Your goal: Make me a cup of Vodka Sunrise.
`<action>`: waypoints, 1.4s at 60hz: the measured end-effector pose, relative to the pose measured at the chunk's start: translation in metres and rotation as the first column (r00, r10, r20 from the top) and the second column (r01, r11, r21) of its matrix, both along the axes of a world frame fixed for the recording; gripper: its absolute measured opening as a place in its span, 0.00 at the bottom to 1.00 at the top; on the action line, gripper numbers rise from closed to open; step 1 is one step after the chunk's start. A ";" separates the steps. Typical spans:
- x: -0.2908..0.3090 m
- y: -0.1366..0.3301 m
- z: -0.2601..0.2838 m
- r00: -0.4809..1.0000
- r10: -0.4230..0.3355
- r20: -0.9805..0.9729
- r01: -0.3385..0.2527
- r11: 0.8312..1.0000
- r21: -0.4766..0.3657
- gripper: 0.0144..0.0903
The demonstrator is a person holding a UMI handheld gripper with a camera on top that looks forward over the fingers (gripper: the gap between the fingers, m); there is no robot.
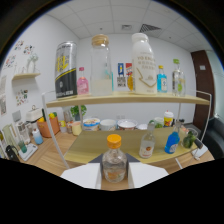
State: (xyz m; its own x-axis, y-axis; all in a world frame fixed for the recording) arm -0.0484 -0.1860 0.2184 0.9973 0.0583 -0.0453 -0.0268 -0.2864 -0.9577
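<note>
We have a small clear bottle with an orange cap (114, 159) standing between the two white fingers (82, 176) of the tool (114, 176). The fingers lie close against the bottle on both sides, but we cannot tell whether they press on it or merely flank it. Its base is hidden, so we cannot say whether it rests on the table (90, 145) or is lifted.

We judge the step in hand to be fetching an ingredient bottle for the drink; its label is not readable, so we cannot confirm which one.

Beyond the fingers stands a two-level shelf (125, 98). The upper level carries a black-and-yellow can (66, 70), a tall glass jar with a wooden lid (101, 65), a large white bottle (143, 63) and a blue bottle (162, 79). Below are several bowls (108, 124), a small clear bottle (147, 144) and a blue container (172, 142).

No cup is clearly identifiable. The next move calls for a firm hold on the bottle, kept upright, and for locating the receiving cup before carrying it there.
</note>
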 end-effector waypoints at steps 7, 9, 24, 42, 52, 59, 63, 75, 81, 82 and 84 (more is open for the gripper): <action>0.002 -0.011 -0.044 1.000 -0.015 -0.003 0.015 0.999 -0.050 0.28; 0.003 -0.012 -0.058 1.000 -0.021 -0.003 0.021 0.998 -0.066 0.28; 0.001 -0.007 -0.140 1.000 -0.031 0.003 0.031 0.984 -0.177 0.27; -0.004 -0.001 -0.192 0.999 -0.035 0.021 0.040 0.959 -0.282 0.28; -0.003 -0.002 -0.200 0.999 -0.033 0.018 0.037 0.955 -0.293 0.29; -0.003 -0.005 -0.200 1.000 -0.027 0.014 0.030 0.958 -0.285 0.30; -0.005 -0.008 -0.200 1.000 -0.022 0.008 0.023 0.959 -0.284 0.33; -0.007 -0.024 -0.201 1.000 0.001 0.009 0.002 0.949 -0.316 0.84; -0.004 -0.035 -0.190 1.000 -0.007 0.028 0.015 0.953 -0.302 0.95; -0.003 -0.036 -0.187 1.000 -0.009 0.030 0.017 0.955 -0.296 0.95; -0.002 -0.040 -0.182 0.999 -0.012 0.035 0.022 0.957 -0.288 0.95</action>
